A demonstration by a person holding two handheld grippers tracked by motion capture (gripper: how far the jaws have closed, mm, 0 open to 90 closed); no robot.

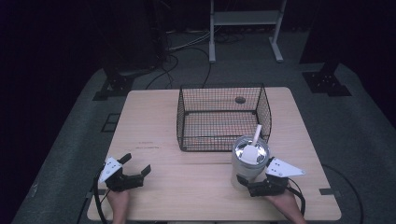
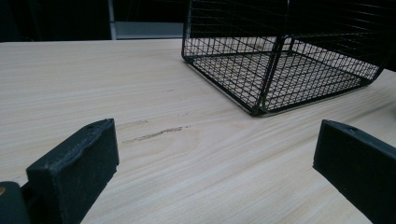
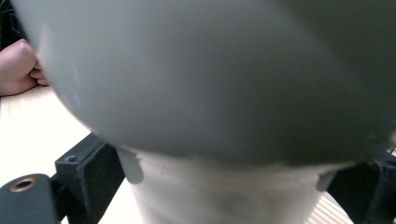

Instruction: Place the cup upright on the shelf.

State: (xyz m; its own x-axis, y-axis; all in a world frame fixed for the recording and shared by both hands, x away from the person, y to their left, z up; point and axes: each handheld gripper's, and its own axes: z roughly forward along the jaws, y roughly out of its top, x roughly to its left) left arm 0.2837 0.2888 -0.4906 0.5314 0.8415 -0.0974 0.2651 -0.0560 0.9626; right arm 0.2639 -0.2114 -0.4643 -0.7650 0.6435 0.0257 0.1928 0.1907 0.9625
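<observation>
Right gripper [image 1: 246,183] fingers clamp base of tall white steel-lined tumbler [image 1: 249,163]; rigid, smooth, likely slippery, top-heavy — grip mid-body instead. Left gripper [image 1: 136,167] fingers wide, empty above bench [image 1: 196,182].

Laboratory recording space: a lone wooden desk [image 1: 196,186] on grey carpet [image 1: 355,135], black curtains, floor cables [image 1: 187,56], stand bases [image 1: 114,86].

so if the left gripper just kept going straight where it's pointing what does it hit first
Probably the near corner of the wire basket; only bare table lies between it and the left gripper, whose fingers are open.
</observation>
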